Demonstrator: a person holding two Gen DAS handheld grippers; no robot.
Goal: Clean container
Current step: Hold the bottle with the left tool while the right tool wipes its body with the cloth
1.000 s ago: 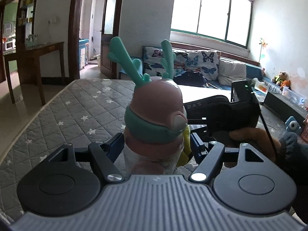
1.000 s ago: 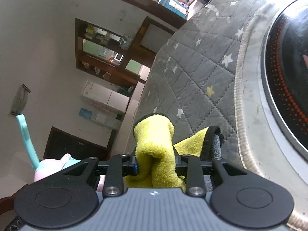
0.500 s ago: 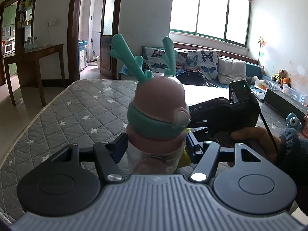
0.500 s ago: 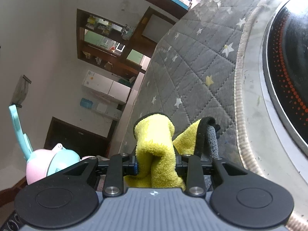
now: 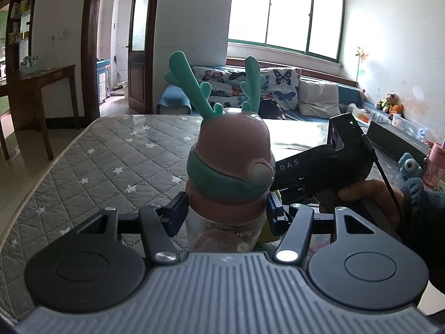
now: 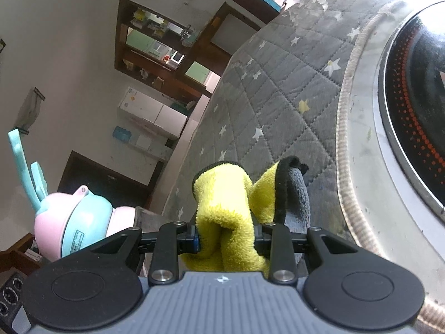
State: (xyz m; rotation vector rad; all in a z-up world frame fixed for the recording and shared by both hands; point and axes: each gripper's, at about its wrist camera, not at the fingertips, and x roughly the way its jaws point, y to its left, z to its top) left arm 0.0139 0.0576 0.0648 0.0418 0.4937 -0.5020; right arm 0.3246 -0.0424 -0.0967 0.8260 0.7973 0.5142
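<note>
Over the grey quilted mat with little white stars [image 5: 116, 156], the left gripper [image 5: 225, 217] is clamped on the see-through body of a kids' water bottle with a pink domed lid, teal band and teal antlers [image 5: 230, 164]. Both blue pads are pressed against the clear plastic just under the lid, one on each side, and the bottle stands pretty much upright between them, lifted in front of the camera with the mat spread out behind it.

Just to the right of the bottle in the left wrist view is the other handheld tool, a black unit with a tiny green light [image 5: 342, 153], held by a person's hand [image 5: 364, 194] in a dark sleeve [image 5: 422, 211].

In the right wrist view, the right gripper [image 6: 225, 239] is pinching a fluffy yellow microfibre cloth with a grey back and black edging [image 6: 225, 200]. The jaws are squeezed narrow on a bunched fold of it, and the rest of the cloth puffs up past the fingers. The bottle [image 6: 75, 222] shows up at the lower left of that view, just beside the gripper, lid end pointing left. On the right edge of that view there's a round black cooktop with red dots, set in a pale worn surround [image 6: 411, 105], sitting on the same starry mat [image 6: 278, 89].
</note>
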